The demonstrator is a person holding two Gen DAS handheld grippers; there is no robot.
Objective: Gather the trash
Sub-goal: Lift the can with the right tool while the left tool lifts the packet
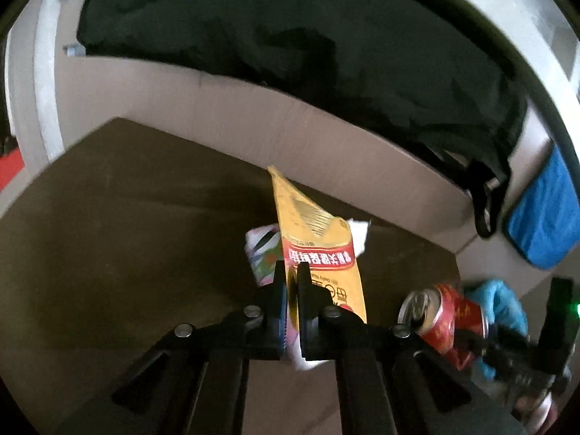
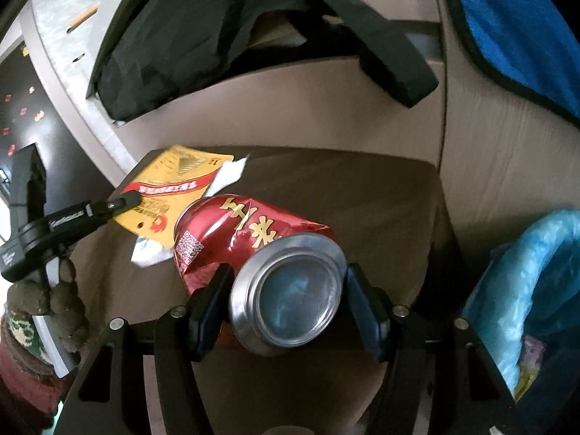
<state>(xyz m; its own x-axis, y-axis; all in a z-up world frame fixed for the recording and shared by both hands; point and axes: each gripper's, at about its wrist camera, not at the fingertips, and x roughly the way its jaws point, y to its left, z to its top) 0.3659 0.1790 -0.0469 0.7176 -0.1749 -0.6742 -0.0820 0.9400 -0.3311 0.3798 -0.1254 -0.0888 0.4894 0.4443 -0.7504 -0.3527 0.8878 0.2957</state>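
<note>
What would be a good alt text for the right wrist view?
The right hand-held gripper holds a dented red can by its base end above a brown surface. To the left, the left hand-held gripper pinches a yellow packet; a blue bag is at right.

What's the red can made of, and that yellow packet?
The red can looks like thin painted metal: its bare silver bottom shines and its side is dented. The yellow packet seems to be glossy printed plastic or foil; it bends and creases like a wrapper.
</note>
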